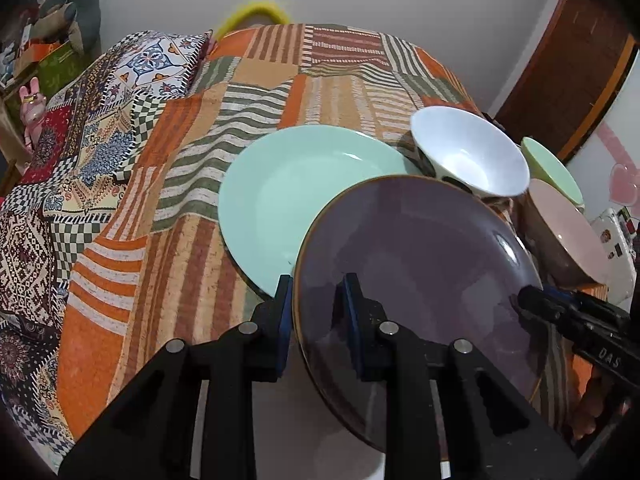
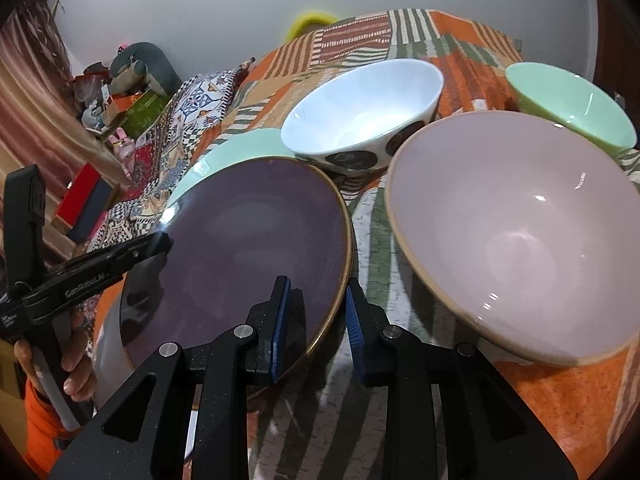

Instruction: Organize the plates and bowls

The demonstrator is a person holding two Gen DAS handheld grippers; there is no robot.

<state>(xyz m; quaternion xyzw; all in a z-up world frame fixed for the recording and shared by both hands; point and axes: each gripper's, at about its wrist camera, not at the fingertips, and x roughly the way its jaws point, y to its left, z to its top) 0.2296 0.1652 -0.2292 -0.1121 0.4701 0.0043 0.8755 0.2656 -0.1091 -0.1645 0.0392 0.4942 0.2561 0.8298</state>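
Note:
A dark purple plate [image 1: 420, 260] with a gold rim is tilted above the patterned bedspread [image 1: 168, 240], overlapping a mint green plate [image 1: 280, 208]. My left gripper [image 1: 318, 312] is shut on its left rim, one pad above and one below. My right gripper [image 2: 316, 312] is shut on the opposite rim of the purple plate [image 2: 248, 232]. Behind it stand a white bowl [image 2: 360, 108] with dark spots, a large pink bowl [image 2: 520, 220] and a small green bowl [image 2: 572, 100]. The mint plate [image 2: 224, 152] peeks out beyond the purple one.
A patterned cushion [image 1: 160, 64] lies at the far left of the bed. A white box [image 1: 612, 248] sits past the pink bowl [image 1: 568, 232]. A person's hand [image 2: 76, 360] in an orange sleeve holds the left gripper. The near bed edge runs below the plates.

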